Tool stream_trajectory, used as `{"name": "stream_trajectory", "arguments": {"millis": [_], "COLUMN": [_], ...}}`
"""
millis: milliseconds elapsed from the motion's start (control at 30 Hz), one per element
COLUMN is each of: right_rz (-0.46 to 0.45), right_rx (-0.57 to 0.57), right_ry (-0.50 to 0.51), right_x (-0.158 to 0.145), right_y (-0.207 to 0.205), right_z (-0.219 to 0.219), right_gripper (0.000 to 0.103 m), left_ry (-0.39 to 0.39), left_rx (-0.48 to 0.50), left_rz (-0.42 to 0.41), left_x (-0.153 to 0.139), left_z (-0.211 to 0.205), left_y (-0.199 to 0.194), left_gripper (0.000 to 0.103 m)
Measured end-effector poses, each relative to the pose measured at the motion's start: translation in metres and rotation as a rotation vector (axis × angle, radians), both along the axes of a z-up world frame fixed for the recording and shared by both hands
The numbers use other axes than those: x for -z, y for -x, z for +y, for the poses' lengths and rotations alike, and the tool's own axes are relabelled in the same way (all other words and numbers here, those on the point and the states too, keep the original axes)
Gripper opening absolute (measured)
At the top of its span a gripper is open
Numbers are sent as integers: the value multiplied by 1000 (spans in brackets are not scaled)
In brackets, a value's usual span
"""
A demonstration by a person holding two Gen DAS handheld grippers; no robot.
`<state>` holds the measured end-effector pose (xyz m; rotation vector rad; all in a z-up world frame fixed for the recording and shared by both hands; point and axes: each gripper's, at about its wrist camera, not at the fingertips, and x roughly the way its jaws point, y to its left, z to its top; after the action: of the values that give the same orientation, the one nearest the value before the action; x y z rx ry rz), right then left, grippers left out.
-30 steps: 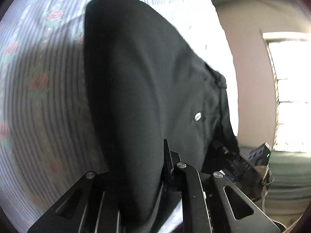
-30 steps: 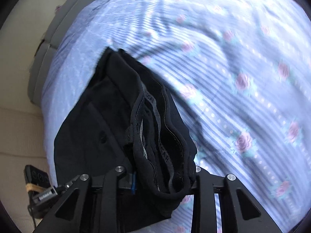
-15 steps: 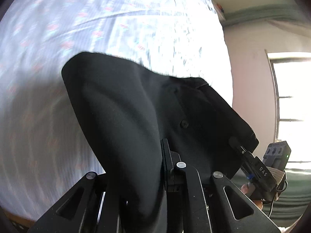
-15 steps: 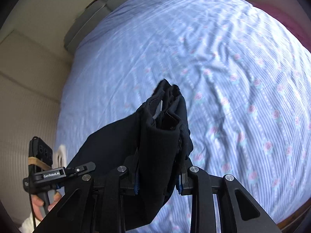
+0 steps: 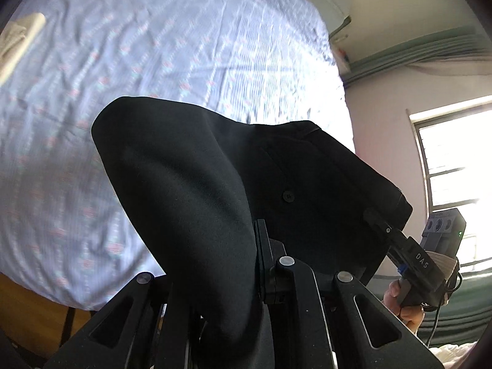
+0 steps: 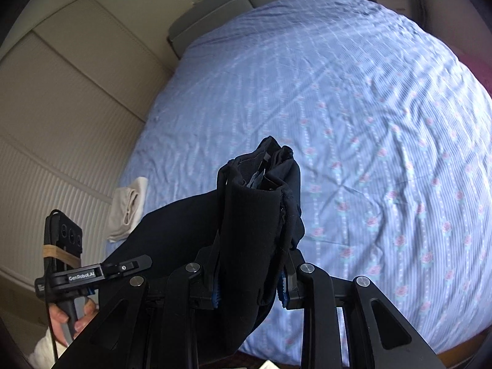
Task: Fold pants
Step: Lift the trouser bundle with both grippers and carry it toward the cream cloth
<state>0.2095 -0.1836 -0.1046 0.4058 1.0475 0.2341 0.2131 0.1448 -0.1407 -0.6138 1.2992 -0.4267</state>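
In the left wrist view, the left hand-held gripper (image 5: 215, 279) is clamped on a thick fold of the black pants (image 5: 190, 190), which drape up and over its fingers and hang in the air above the bed (image 5: 184, 46). A small dark button (image 5: 288, 196) shows on the cloth to the right. At the right edge, the right hand-held gripper (image 5: 373, 216) pinches the far corner of the same garment, with a bright window (image 5: 455, 160) behind it. A pale folded cloth (image 5: 18, 37) lies at the far left of the striped, rose-printed sheet. In the right wrist view, the right hand-held gripper (image 6: 249, 286) is closed on the bunched waistband end of the pants (image 6: 249, 215), which stands up between its blue-padded fingers (image 6: 216, 295). The left hand-held gripper (image 6: 144, 261) grips the cloth at the near left, and the pale folded cloth (image 6: 127, 206) rests on the bed (image 6: 338, 77) at its left edge.
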Motion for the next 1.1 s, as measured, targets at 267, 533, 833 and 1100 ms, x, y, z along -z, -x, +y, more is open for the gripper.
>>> {"name": "stream_trajectory", "arguments": {"millis": [267, 533, 833, 1100], "right_rz": [-86, -67, -65, -69], "right_rx": [37, -20, -243, -319], "right_ry": [-6, -27, -59, -55], "right_x": [-28, -26, -20, -14], "right_y": [21, 19, -7, -33], "right_z": [115, 234, 348, 453], "right_gripper": [28, 28, 28, 28], "left_ry": [-33, -59, -78, -96], "left_rx": [43, -5, -166, -166], "left_rz": [-83, -82, -64, -86], "left_x": [-36, -46, -43, -38], "left_z": [105, 224, 341, 444], "left_y": [7, 20, 50, 31], "left_gripper": [14, 14, 14, 14]}}
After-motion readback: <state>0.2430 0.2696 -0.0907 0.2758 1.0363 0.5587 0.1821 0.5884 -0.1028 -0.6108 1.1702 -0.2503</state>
